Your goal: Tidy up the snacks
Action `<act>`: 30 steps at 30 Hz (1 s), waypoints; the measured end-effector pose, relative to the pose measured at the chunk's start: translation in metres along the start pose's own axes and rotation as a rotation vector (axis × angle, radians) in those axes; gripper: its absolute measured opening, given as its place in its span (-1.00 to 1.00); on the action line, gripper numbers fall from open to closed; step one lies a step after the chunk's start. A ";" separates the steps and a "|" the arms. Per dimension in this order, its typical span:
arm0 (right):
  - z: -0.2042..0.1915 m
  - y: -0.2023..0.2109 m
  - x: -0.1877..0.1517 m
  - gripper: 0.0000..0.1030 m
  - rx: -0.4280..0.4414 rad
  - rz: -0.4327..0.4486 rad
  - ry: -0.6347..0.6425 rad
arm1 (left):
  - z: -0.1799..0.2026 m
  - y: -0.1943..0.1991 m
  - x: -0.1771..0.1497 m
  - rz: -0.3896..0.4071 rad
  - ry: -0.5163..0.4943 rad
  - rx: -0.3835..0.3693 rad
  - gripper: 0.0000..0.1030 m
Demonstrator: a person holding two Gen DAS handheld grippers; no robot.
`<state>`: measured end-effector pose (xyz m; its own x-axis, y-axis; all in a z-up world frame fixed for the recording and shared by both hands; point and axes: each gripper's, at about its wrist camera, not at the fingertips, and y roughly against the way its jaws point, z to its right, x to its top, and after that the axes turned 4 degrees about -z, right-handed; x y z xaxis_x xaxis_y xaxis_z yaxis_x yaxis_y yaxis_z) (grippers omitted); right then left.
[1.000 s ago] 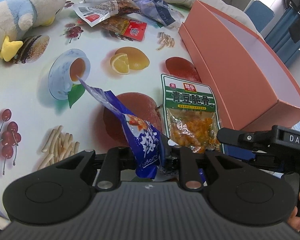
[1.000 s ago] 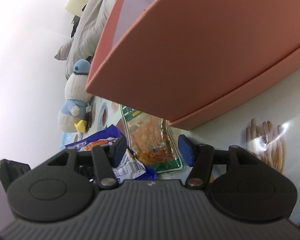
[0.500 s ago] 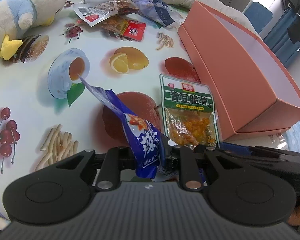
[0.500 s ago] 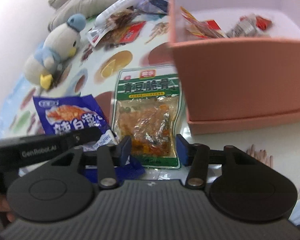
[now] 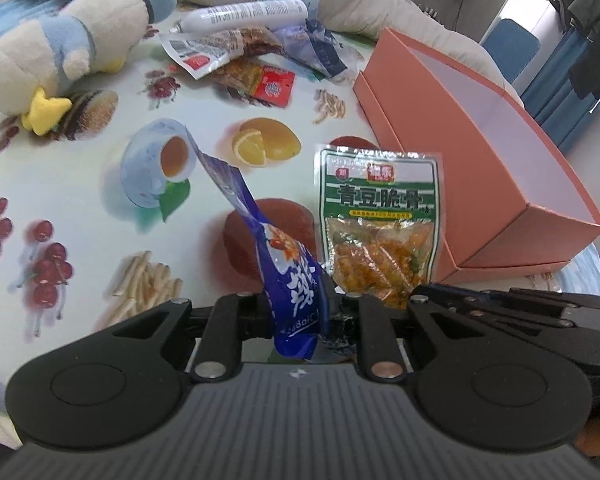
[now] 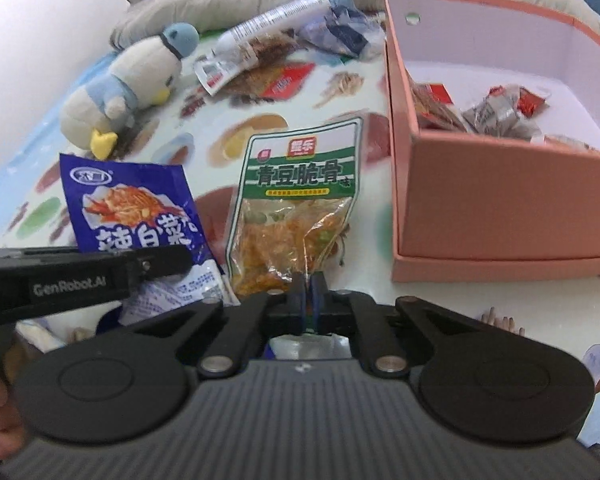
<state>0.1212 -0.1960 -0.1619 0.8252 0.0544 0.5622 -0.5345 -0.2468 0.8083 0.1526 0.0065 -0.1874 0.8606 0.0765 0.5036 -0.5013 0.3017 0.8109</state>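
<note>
**Blue packet up, green pouch pinched**

Blue snack packet (image 5: 296, 284) clamped in the left hand-held gripper (image 5: 300, 312), standing up off the counter (image 5: 80, 200) and tilting away to the left. Green pouch (image 6: 296, 208) lying flat beside it, bottom edge nipped between the closed pads of the right hand-held gripper (image 6: 309, 296). Just right of the pouch, the pink box (image 6: 500, 208), lid off, several small wrapped snacks (image 6: 488, 114) already inside. Further back on the fruit-print cloth: plush penguin (image 5: 72, 48), white tube (image 5: 244, 14), more loose wrappers (image 5: 236, 56).
</note>
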 end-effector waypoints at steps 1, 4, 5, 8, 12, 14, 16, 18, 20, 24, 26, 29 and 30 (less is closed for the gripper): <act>-0.003 0.004 0.002 -0.89 -0.003 0.013 0.008 | 0.000 0.004 0.001 0.004 0.002 0.001 -0.57; -0.008 0.016 0.010 -0.89 0.010 0.041 0.029 | -0.002 0.017 0.006 0.027 0.005 0.005 -0.57; -0.009 0.020 0.013 -0.89 0.014 0.045 0.036 | -0.001 0.020 0.009 0.037 0.000 0.006 -0.57; -0.012 0.031 0.023 -0.89 0.000 0.070 0.073 | 0.008 0.028 0.022 0.054 -0.052 0.025 -0.57; -0.009 0.049 0.039 -0.89 -0.016 0.104 0.081 | 0.023 0.041 0.043 0.083 -0.113 0.041 -0.57; -0.007 0.058 0.048 -0.89 -0.022 0.124 0.087 | 0.030 0.047 0.054 0.097 -0.134 0.045 -0.57; -0.004 0.066 0.059 -0.89 -0.057 0.135 0.099 | 0.041 0.054 0.065 0.114 -0.163 0.044 -0.57; 0.000 0.073 0.072 -0.89 -0.071 0.157 0.101 | 0.053 0.060 0.078 0.137 -0.190 0.055 -0.57; 0.004 0.081 0.084 -0.89 -0.096 0.187 0.108 | 0.067 0.068 0.092 0.166 -0.217 0.050 -0.57; 0.023 0.104 0.111 -0.89 -0.130 0.265 0.105 | 0.098 0.081 0.126 0.223 -0.277 0.039 -0.57; 0.036 0.113 0.122 -0.89 -0.162 0.293 0.103 | 0.117 0.085 0.143 0.253 -0.304 0.012 -0.58; 0.061 0.124 0.135 -0.89 -0.211 0.320 0.096 | 0.148 0.080 0.165 0.266 -0.338 -0.029 -0.74; 0.071 0.126 0.138 -0.89 -0.227 0.319 0.091 | 0.158 0.076 0.169 0.267 -0.352 -0.035 -0.74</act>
<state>0.1808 -0.2880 0.0052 0.5976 0.0974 0.7958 -0.7962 -0.0451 0.6034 0.2455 -0.1080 0.0067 0.6149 -0.1706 0.7699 -0.6934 0.3481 0.6309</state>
